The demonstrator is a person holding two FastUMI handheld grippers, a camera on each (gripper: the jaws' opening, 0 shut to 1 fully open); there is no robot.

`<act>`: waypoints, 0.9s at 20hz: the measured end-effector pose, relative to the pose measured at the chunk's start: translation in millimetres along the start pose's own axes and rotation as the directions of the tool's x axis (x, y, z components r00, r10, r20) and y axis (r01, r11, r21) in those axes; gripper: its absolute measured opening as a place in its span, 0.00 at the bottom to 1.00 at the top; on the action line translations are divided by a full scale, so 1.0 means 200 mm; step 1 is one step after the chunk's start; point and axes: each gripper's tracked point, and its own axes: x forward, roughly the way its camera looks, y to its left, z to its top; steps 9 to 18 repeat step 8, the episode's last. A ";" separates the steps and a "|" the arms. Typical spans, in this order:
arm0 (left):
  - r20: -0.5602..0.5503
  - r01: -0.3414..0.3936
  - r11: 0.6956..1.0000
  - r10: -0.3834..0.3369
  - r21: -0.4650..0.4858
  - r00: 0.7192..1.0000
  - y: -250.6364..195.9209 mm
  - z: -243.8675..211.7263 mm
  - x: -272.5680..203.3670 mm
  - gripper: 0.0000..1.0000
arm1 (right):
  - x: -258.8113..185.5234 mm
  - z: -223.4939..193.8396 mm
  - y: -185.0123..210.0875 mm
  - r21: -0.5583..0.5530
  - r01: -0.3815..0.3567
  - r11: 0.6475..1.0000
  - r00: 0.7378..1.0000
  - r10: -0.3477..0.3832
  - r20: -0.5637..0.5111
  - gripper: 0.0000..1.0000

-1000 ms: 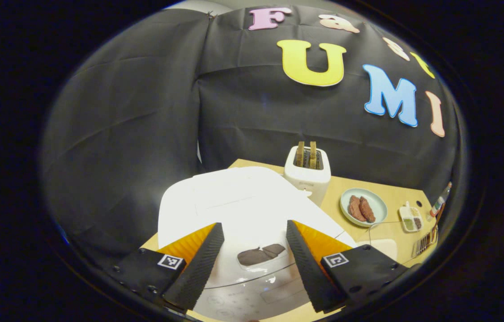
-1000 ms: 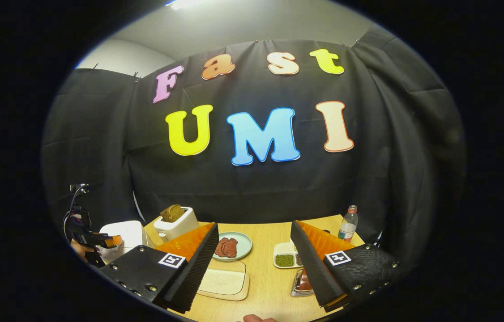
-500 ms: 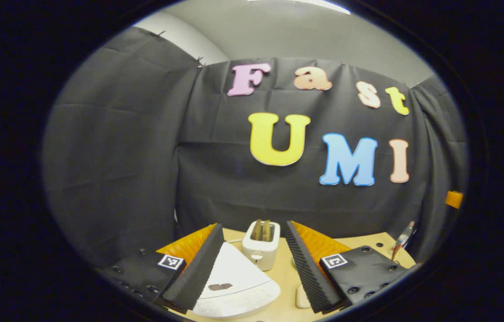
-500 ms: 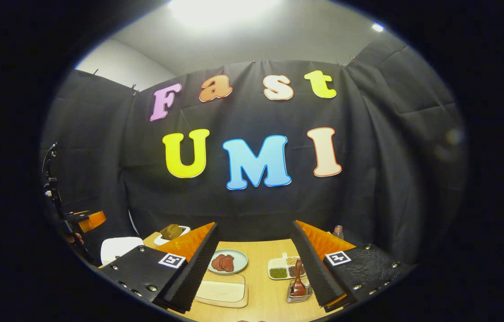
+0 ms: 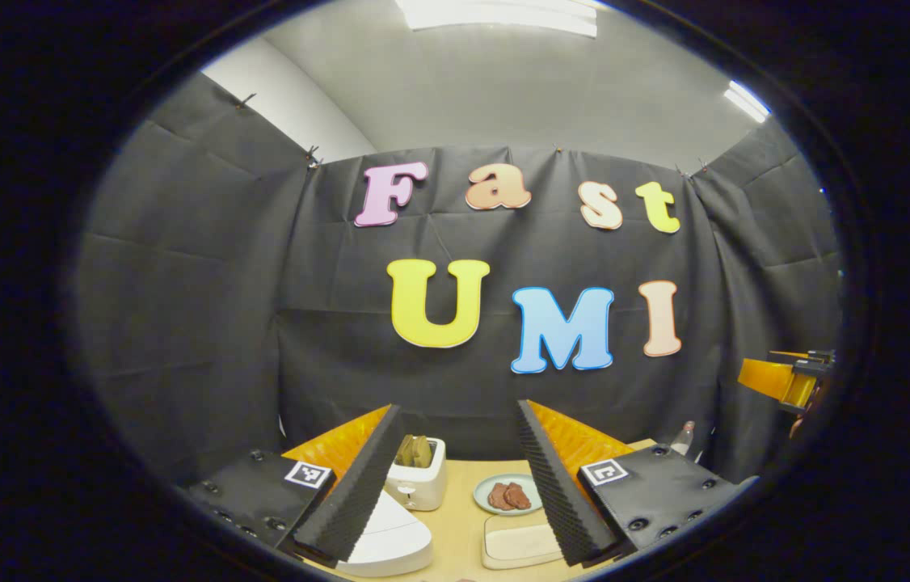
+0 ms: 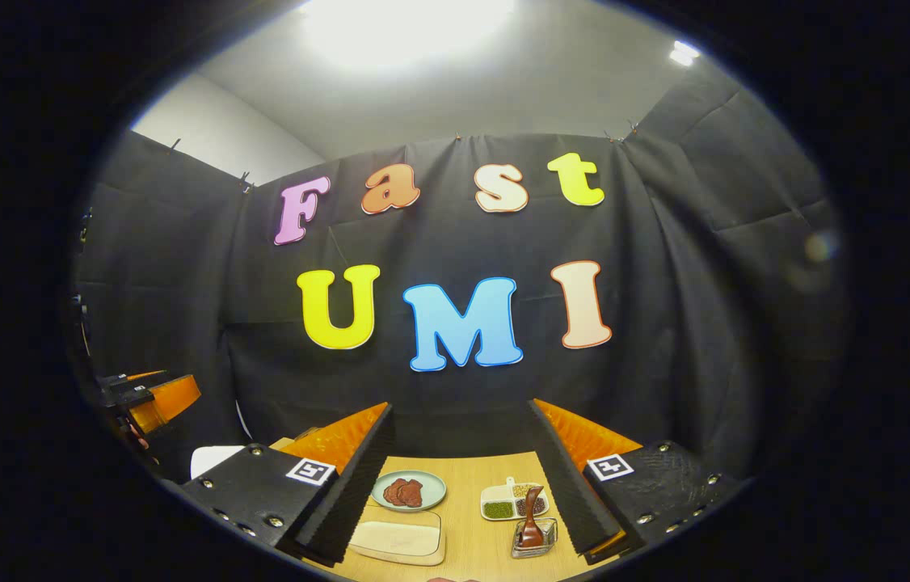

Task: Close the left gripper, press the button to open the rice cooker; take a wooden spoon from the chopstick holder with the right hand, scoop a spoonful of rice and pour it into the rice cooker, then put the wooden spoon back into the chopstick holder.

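Left gripper view: left gripper (image 5: 455, 477) released, rice cooker (image 5: 386, 543) lower-left, below fingers.

Your white rice cooker (image 5: 390, 543) sits with its lid down at the table's near left corner. The wooden spoon (image 6: 532, 517), dark brown, stands upright in the clear chopstick holder (image 6: 534, 543), handle end up. The rice tray (image 6: 398, 537), shallow and pale, lies flat between them

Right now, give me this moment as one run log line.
left claw open, raised | right claw open, raised | rice cooker lid down | wooden spoon in chopstick holder
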 end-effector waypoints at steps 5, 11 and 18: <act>-0.007 -0.013 1.000 0.013 -0.016 1.000 -0.18 -0.03 0.02 0.97 | 0.01 -0.01 -0.12 -0.002 -0.030 1.000 0.999 0.030 -0.031 0.98; -0.009 -0.023 1.000 0.023 -0.001 1.000 -0.26 -0.03 0.00 0.96 | 0.04 -0.01 -0.18 0.027 -0.038 0.999 0.999 0.038 -0.032 0.98; -0.009 -0.023 1.000 0.023 -0.001 1.000 -0.26 -0.03 0.00 0.96 | 0.04 -0.01 -0.18 0.027 -0.038 0.999 0.999 0.038 -0.032 0.98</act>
